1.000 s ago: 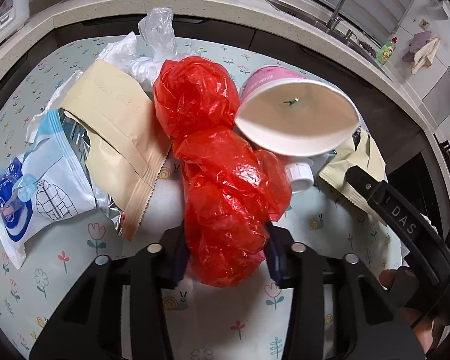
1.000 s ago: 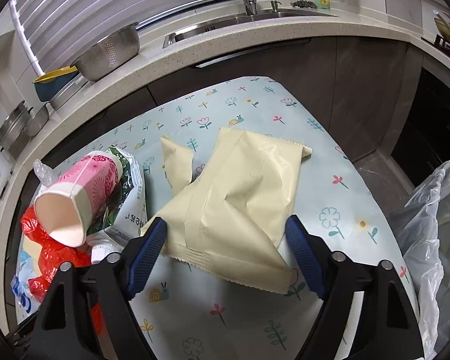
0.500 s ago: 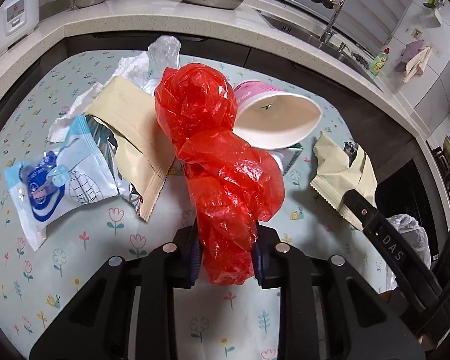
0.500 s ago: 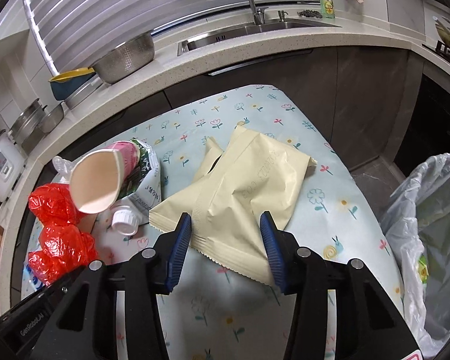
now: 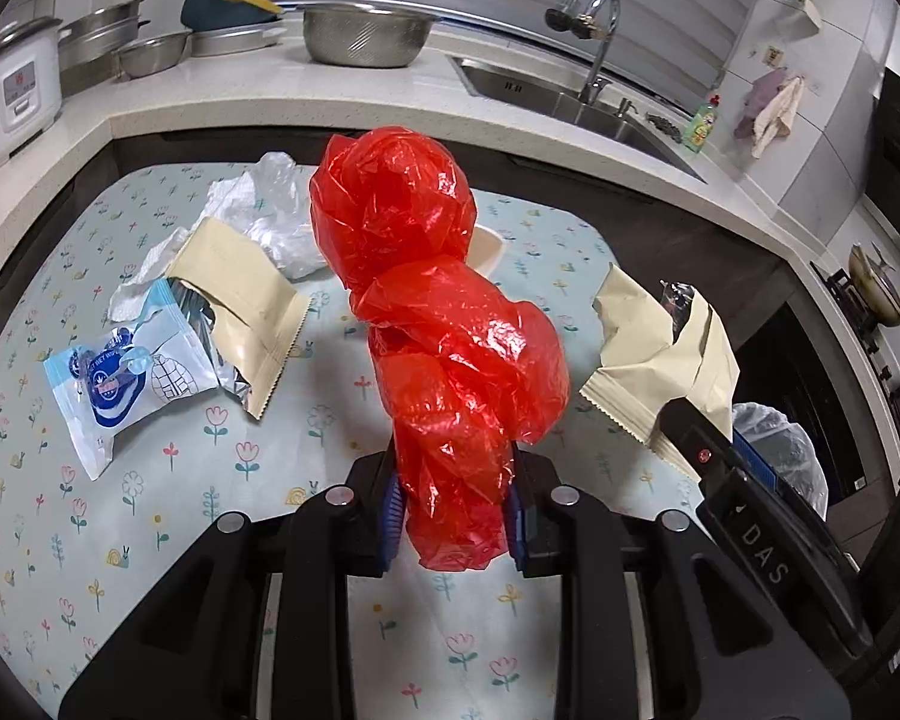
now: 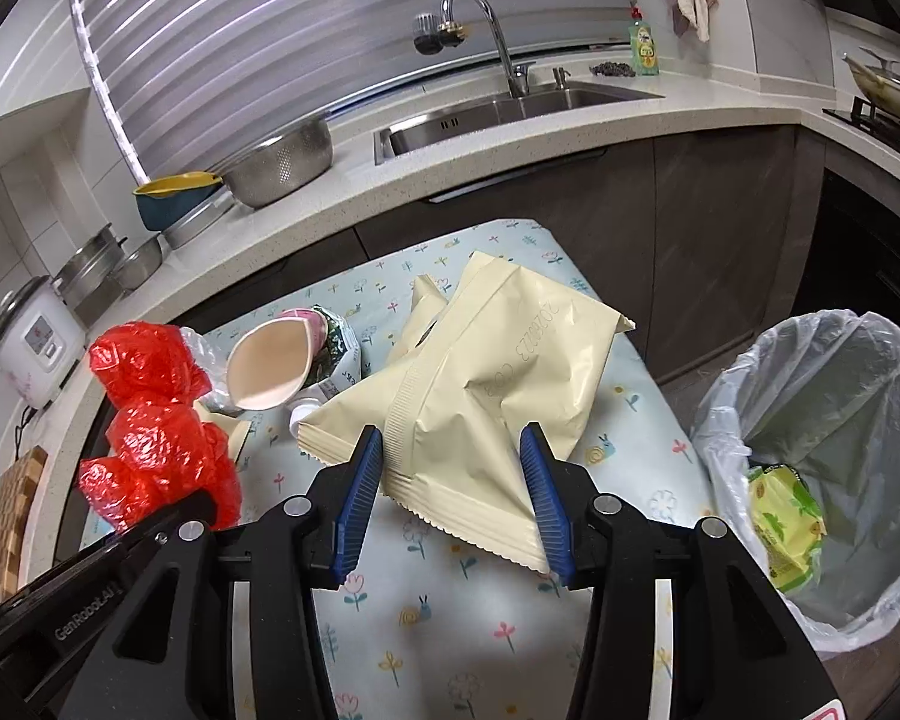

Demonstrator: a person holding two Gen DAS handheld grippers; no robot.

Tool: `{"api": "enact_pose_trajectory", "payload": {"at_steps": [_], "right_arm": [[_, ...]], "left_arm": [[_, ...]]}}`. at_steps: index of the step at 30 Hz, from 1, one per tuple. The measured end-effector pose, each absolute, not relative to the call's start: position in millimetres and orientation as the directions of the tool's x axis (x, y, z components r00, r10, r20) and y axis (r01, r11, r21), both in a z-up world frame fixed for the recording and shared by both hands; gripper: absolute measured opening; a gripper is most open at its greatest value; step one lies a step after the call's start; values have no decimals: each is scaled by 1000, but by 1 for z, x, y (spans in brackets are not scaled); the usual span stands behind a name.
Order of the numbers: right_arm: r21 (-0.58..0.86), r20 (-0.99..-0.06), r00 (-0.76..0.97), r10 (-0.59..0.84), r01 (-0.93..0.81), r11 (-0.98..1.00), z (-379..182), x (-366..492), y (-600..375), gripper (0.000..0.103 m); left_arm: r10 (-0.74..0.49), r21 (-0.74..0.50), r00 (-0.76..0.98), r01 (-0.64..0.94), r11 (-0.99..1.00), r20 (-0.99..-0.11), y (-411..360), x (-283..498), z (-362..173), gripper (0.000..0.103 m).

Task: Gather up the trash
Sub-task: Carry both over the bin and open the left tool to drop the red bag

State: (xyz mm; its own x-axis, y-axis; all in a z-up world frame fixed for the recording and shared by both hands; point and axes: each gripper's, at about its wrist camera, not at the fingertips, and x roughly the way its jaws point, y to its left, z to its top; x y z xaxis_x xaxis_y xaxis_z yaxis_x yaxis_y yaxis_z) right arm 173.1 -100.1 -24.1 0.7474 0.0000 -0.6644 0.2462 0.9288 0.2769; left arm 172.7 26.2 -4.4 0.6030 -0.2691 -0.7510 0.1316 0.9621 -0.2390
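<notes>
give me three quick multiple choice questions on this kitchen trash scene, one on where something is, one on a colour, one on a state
1. Where is the bin with the clear liner?
A. on the counter by the sink
B. on the floor beside the table
C. on the table

2. What colour is the crumpled plastic bag in the left gripper?
A. red
B. green
C. black

3. What is the state of the right gripper?
A. open and empty
B. shut on the beige wrapper
C. shut on the paper cup

Answers:
1 B, the right wrist view shows it below the table's edge.
2 A, the bag is bright red in both views.
3 B, both blue pads press the beige wrapper's sides.
</notes>
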Motion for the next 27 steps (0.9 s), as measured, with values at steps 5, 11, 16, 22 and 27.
{"api": "enact_pose_trajectory", "payload": {"at_steps": [5, 11, 16, 22, 27], "right_arm": [[280, -648, 762, -11, 252, 926, -13, 149, -110, 46], [278, -633, 774, -33, 266, 923, -5, 119, -125, 46], [277, -623, 780, -63, 295, 914, -2, 97, -143, 46], [286, -614, 782, -108, 348, 893, 0, 71, -172, 46], [293, -615, 775, -144, 395, 871, -2, 50, -197, 46]], "left_arm": [[-279, -222, 613, 170, 960, -739, 9, 158, 6, 26], [-294, -199, 621, 220, 955, -726, -13, 138, 14, 26], [-312, -182, 617, 265, 947, -722, -37, 125, 18, 26], [-337, -157, 610, 329, 931, -717, -68, 109, 20, 26], [-362, -138, 596, 388, 911, -717, -96, 96, 21, 26]]}}
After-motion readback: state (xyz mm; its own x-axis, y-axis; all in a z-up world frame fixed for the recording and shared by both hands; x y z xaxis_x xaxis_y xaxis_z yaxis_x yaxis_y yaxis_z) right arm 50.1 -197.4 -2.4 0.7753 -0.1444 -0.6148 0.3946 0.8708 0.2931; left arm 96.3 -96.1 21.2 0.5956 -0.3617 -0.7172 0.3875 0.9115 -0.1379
